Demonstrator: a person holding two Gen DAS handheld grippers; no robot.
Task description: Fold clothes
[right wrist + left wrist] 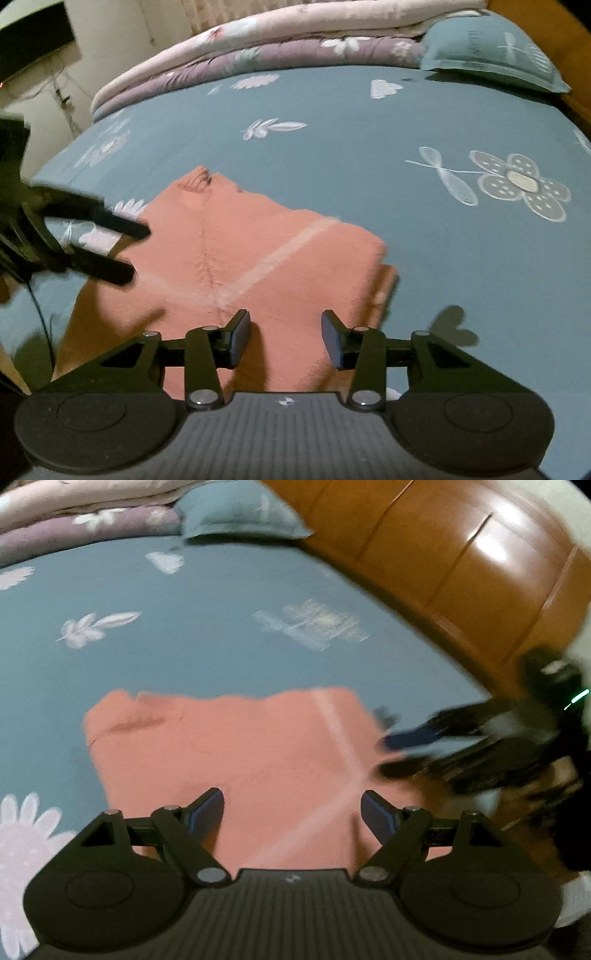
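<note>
On the bed (pixel 369 155), a folded pink garment (pixel 258 258) lies flat, with a pillow (pixel 491 51) and quilts (pixel 258 40) beyond; nothing blocks it. Left tool (pixel 291 812) hangs wide open, right tool (pixel 284 338) half open, both empty above it
</note>
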